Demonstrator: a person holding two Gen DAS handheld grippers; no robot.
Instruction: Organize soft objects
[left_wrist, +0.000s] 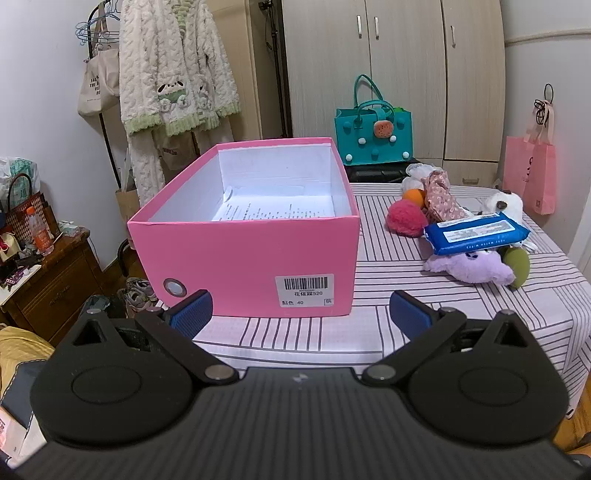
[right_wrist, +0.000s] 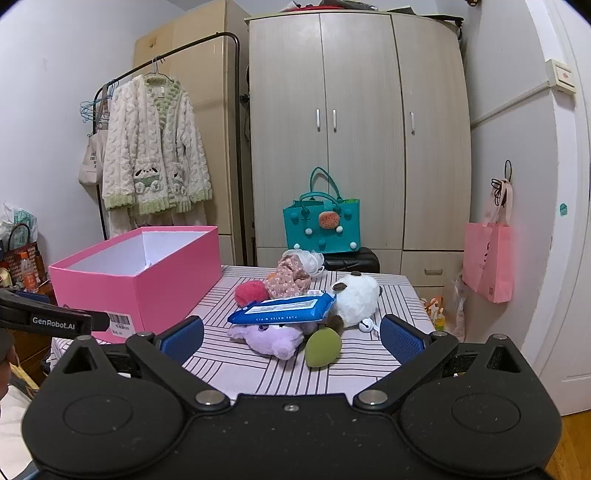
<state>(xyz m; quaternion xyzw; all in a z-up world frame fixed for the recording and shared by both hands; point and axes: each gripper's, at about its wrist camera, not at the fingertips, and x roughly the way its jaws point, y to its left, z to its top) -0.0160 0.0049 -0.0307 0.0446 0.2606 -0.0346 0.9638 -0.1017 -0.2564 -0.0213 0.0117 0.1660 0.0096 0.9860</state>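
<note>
Open pink cardboard box (left_wrist: 243, 254) on striped tablecloth (left_wrist: 406, 306). Right of box: heap of plush toys (right_wrist: 280, 338) under blue wipes pack (right_wrist: 282, 308). Left gripper (left_wrist: 301, 314) spread wide, empty, near box front. Right gripper (right_wrist: 291, 338) spread wide, empty, facing heap.

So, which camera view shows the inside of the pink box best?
The left wrist view: it looks down into the pink box, showing white walls and printed paper on the floor. The right wrist view shows the box from the side, with only its upper inner walls.

White walls close in a small room — a pale wood-grain three-door wardrobe (right_wrist: 358, 133) behind, a black metal clothes rail (right_wrist: 207, 44) left, orange-brown wooden floor (right_wrist: 570, 439).
</note>
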